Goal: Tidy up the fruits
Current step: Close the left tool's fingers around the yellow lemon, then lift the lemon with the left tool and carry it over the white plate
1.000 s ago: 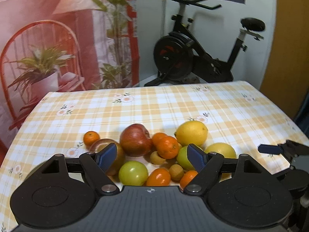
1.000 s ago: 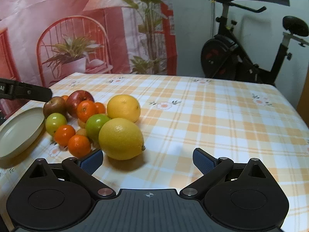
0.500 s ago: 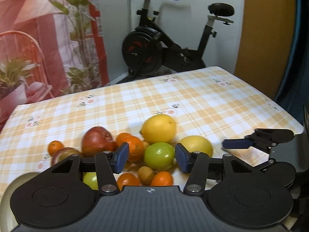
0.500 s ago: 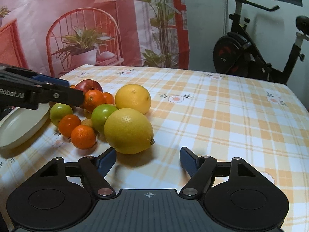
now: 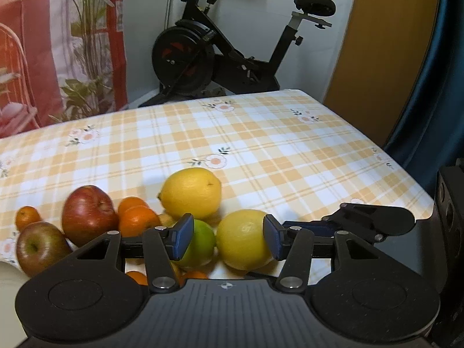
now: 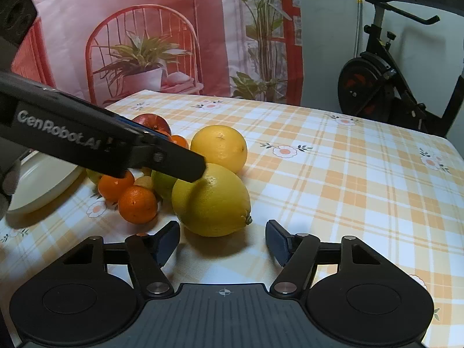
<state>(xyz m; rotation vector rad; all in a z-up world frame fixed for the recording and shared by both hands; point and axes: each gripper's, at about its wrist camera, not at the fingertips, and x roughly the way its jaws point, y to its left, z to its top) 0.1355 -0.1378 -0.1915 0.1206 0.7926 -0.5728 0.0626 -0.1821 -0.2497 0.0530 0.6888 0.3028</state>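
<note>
On the checked tablecloth (image 5: 261,150) the fruit lies in one loose heap near the left edge, beside a pale plate (image 6: 43,179) that holds nothing visible, which I take to be where some of it should go. Nearest the right side of the heap sits a big lemon (image 6: 211,200), with a second lemon (image 5: 190,192) just beyond it, a lime (image 5: 200,245) touching its left side, and apples (image 5: 87,214) and small oranges (image 6: 137,204) farther left. Both tongs seem aimed at that near lemon, likely because it is outermost and free to lift without disturbing the pile. Seen from its own camera, the left gripper (image 5: 229,239) stands partly open with the lemon and the lime in its gap; its right pad looks to lie against the lemon's side, its left pad over the lime, but I cannot tell whether either presses. From the other camera, its finger reaches across the lemon's top left. The right gripper (image 6: 223,242) sits just short of the lemon, jaws closing with nothing yet between them, so it has hold of nothing. An exercise bike (image 5: 232,49) stands behind the table.
</note>
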